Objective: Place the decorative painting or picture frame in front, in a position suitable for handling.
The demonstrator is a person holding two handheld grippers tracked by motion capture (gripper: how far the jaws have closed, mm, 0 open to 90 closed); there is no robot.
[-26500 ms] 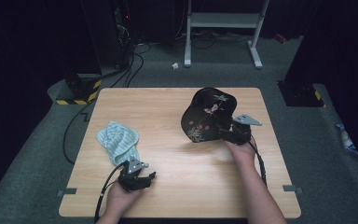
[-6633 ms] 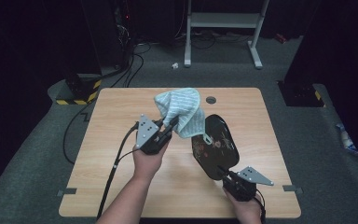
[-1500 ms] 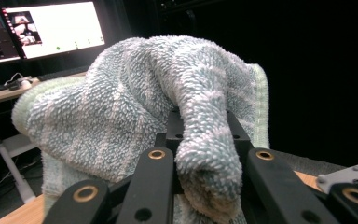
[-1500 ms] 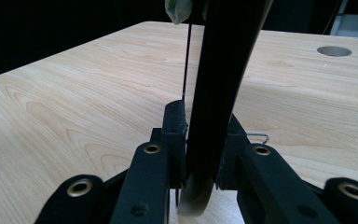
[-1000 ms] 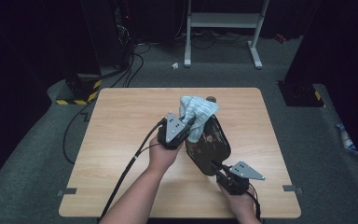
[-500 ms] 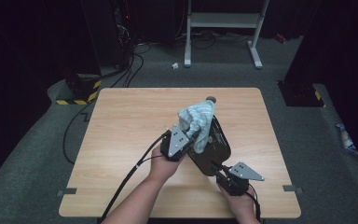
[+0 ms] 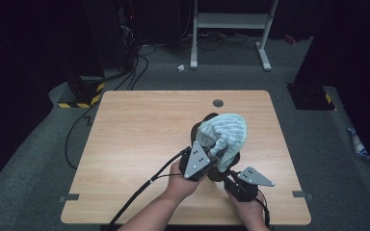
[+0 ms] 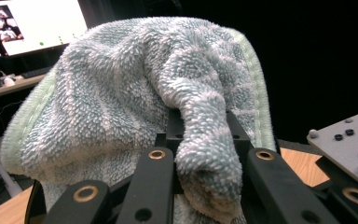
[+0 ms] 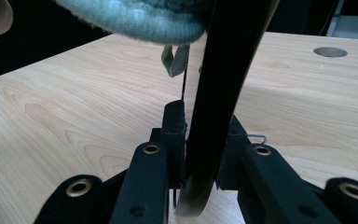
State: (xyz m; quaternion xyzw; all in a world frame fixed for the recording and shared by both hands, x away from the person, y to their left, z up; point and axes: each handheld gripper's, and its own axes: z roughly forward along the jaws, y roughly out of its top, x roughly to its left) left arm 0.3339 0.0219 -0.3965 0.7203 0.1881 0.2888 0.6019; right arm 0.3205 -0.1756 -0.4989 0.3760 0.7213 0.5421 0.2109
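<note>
MOVED: left gripper [image 7: 211,156] has dragged the striped cloth [image 7: 224,137] down the black tray [image 7: 211,126] toward the tabletop's [image 7: 139,139] near edge | LEFT: pinching a cloth fold | RIGHT: right gripper [image 7: 229,179] clamps the tray's rim, tray upright near the near-right corner | MEANING: wiping stroke nearly done, I'd say.
</note>
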